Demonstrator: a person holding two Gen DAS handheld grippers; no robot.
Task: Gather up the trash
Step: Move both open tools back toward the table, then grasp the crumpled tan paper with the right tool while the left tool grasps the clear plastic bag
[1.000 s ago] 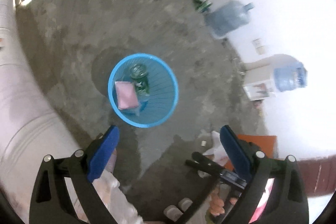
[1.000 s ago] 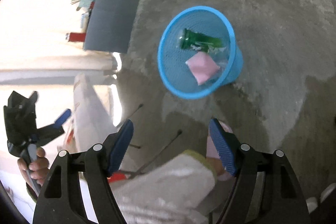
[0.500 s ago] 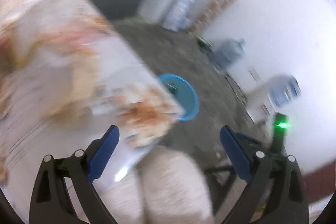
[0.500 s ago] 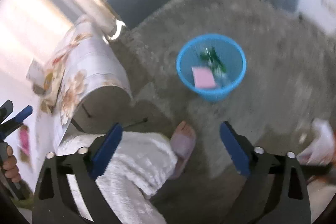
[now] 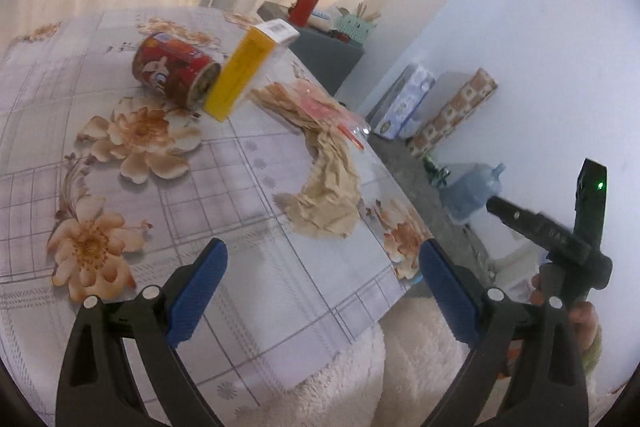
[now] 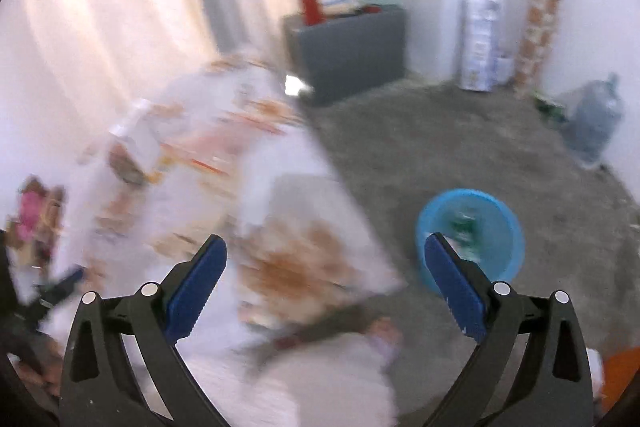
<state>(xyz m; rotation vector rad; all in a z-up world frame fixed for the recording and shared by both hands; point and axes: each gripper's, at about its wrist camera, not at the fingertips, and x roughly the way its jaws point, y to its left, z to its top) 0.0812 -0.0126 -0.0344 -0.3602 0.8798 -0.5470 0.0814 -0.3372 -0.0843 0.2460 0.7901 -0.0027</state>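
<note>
The left hand-held gripper [image 5: 320, 291] hangs over the near edge of the table [image 5: 248, 315], blue pads spread wide with nothing between them. The right hand-held gripper [image 6: 322, 283] is likewise spread and empty; its view is motion-blurred, so table detail there is unreliable.

Trash on the table, as seen from the left wrist:

- Crumpled brown paper [image 5: 324, 187], nearest the left gripper, close to the table's right edge. Judged light, soft and compressible. Pinch it at the thickest bunched fold; a thin edge is likely to tear or slip out.
- Clear plastic wrapper with red print [image 5: 332, 109], touching the far end of the paper. Likely slick and flimsy; grip a gathered section, not a single layer.
- Red can [image 5: 176, 69], lying on its side, further back. Rigid, smooth and free to roll. Close across the cylinder mid-length; contents and weight cannot be determined.
- Yellow box [image 5: 244, 75], leaning against the can's open end. Stiff cardboard, probably light; take it across the narrow faces. Removing the can first may topple it.

The blue bin [image 6: 472, 235] stands on the floor, right of the table, with a green item already inside.
</note>
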